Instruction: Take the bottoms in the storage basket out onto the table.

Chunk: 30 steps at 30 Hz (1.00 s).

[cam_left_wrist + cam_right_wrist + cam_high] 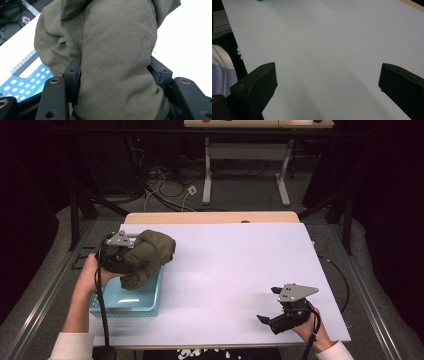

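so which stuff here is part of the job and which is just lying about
In the job: olive cloth bundle, left gripper shut on it, blue basket below.
Lying about: right gripper open over the white table, cables on the floor.

You have a bundled olive-green cloth garment [149,256], crumpled into a thick wrinkled roll, at the table's left side. It hangs over the far rim of a light-blue perforated plastic basket [131,301]; whether its lower end touches the basket's inside, you can't quite tell.
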Available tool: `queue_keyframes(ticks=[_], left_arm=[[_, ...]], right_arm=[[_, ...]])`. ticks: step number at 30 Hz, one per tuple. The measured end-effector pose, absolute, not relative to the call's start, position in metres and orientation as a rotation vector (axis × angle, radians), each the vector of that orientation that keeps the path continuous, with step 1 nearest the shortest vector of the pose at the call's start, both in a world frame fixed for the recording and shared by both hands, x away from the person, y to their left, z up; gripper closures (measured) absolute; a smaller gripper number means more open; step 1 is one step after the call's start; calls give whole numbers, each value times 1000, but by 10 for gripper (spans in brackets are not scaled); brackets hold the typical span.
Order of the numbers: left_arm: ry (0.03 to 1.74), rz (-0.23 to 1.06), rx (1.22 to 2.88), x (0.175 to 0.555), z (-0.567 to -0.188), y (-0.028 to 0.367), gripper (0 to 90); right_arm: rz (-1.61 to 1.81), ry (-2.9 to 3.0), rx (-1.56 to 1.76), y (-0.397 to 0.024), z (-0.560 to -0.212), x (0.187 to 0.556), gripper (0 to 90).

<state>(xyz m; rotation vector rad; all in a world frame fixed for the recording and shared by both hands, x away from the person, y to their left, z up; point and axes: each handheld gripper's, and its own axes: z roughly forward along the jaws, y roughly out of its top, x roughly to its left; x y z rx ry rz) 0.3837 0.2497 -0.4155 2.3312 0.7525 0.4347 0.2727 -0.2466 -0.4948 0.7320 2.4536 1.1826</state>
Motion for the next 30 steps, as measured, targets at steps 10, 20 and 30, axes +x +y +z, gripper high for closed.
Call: queue_keyframes(ticks=[10,20,30], left_arm=[[707,445,2337,379,-410,240,416],[684,450,2345,375,-409,233,416],[656,448,2346,372,-407,225,416]], right_arm=[[1187,2453,733,-246,-495,274,12],[1189,2459,730,-246,-496,274,10],[1189,2456,723,-246,-495,274,11]])
